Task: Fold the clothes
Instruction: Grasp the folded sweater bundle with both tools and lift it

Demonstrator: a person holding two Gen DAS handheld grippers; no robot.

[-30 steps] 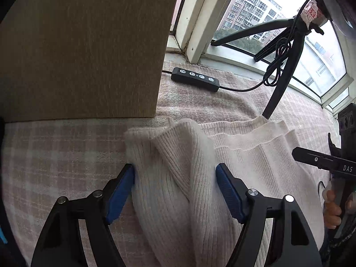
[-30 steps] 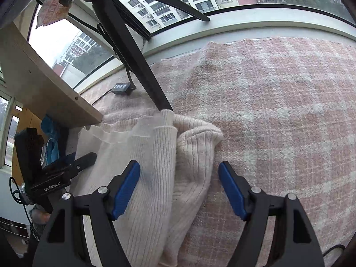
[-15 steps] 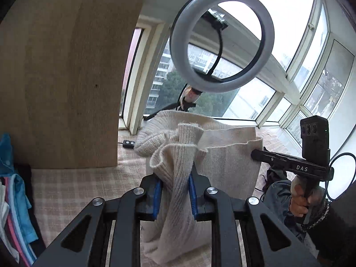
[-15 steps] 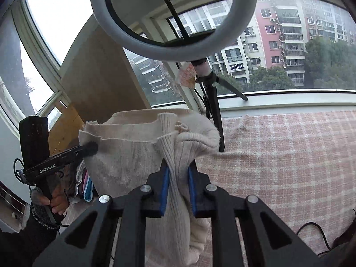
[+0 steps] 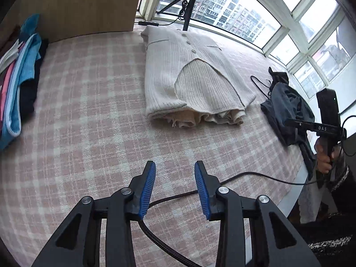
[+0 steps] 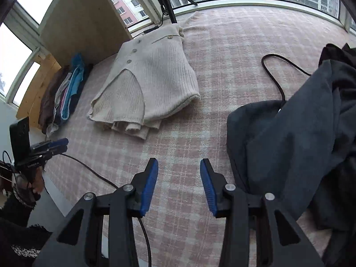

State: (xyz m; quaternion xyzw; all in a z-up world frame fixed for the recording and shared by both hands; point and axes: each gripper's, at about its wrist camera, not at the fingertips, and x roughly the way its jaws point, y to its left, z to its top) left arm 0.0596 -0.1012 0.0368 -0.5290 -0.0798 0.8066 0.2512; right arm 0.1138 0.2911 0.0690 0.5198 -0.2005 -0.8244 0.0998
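Half a second ago both grippers clamped the lifted cardigan (image 5: 191,71); now it lies folded well ahead of the left gripper (image 5: 174,187) and right gripper (image 6: 179,185), fingers apart, empty. Likely next: the dark garment (image 6: 296,142) beside the right fingers.

The cream ribbed cardigan (image 5: 195,73) lies folded flat, buttons up, on the pink plaid blanket (image 5: 89,111).

Black cable (image 5: 255,174) across pink plaid blanket (image 5: 89,115)
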